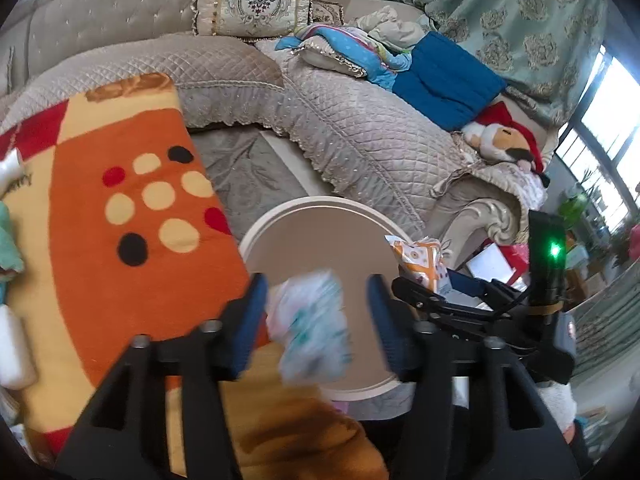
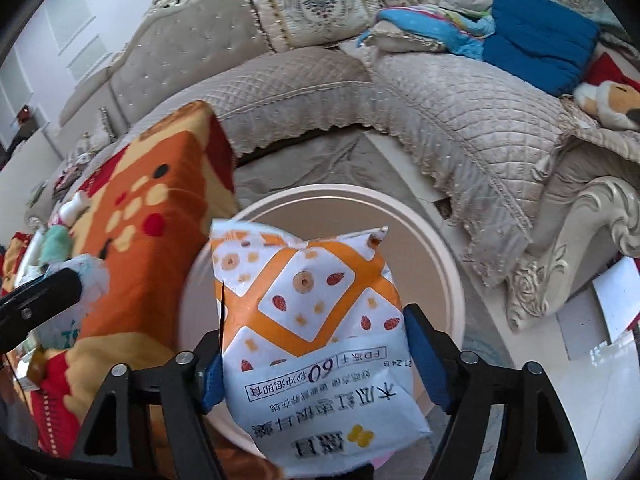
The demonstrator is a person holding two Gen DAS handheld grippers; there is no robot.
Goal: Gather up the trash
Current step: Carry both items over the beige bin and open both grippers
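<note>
Left wrist view: dropping two pieces of trash into the round bin

Left wrist view is showing the left gripper (image 1: 316, 312) standing spread above the round bin (image 1: 256, 236), with a blurred white-and-teal crumpled wrapper (image 1: 312, 324) sitting between its blue pads (image 1: 248, 320). The wrapper is smeared, and it appears to be touching at most the left pad, so it is probably falling free; whether any grip remains cannot be told. Part of it is overlapping the orange patterned blanket (image 1: 132, 208) beside the bin, so the release is best made further over the bin's middle, not its near rim.

In the right wrist view the right gripper (image 2: 316, 364) is pinching an orange-and-white snack packet (image 2: 308, 320) by its lower half, the packet standing up over the bin (image 2: 448, 264). The packet is wide and light, so it is likely to flutter; lowering it close to the opening before spreading the jaws should be keeping it from sliding onto the grey sofa cover (image 2: 460, 112) or the floor. The two grippers are working near each other, so keeping them apart while releasing is worth the care.
</note>
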